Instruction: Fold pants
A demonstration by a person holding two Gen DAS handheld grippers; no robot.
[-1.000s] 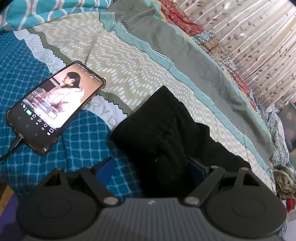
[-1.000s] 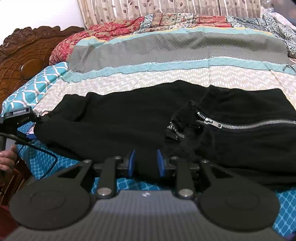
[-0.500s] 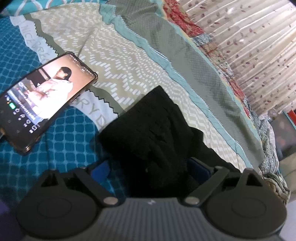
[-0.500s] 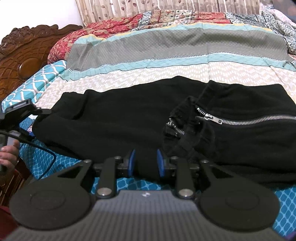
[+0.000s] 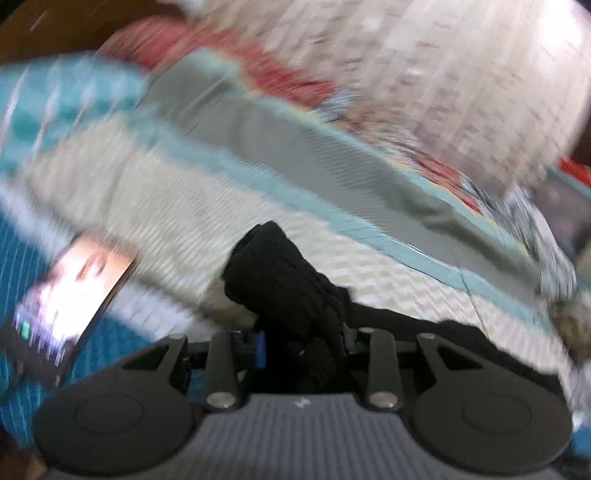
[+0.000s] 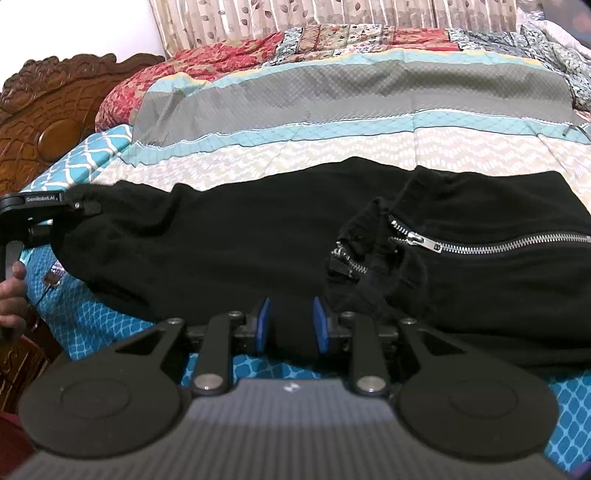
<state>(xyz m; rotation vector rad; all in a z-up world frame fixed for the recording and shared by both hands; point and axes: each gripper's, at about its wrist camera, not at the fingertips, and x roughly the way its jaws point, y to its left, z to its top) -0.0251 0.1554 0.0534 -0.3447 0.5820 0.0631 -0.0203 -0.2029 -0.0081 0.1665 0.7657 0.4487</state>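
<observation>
Black pants [image 6: 240, 236] with a silver zipper [image 6: 480, 243] lie across the bed. My right gripper [image 6: 291, 328] is shut on their near edge, black cloth filling the gap between its blue pads [image 6: 263, 325]. In the blurred left wrist view my left gripper [image 5: 303, 347] has its jaws closing on the leg end of the pants [image 5: 280, 280], which sticks up bunched from between them. In the right wrist view the left gripper [image 6: 85, 206] shows at the far left end of the pants, held by a hand [image 6: 13, 291].
A lit phone [image 5: 70, 306] lies on the teal sheet left of the leg end. The striped bed cover [image 6: 332, 144] stretches beyond the pants. A carved wooden headboard [image 6: 48, 122] stands at the left, curtains [image 6: 332, 14] behind.
The left jaws went from wide open around the leg end to closed on it. That gripper rose and rolled, lifting the cloth. The right gripper stayed still.
</observation>
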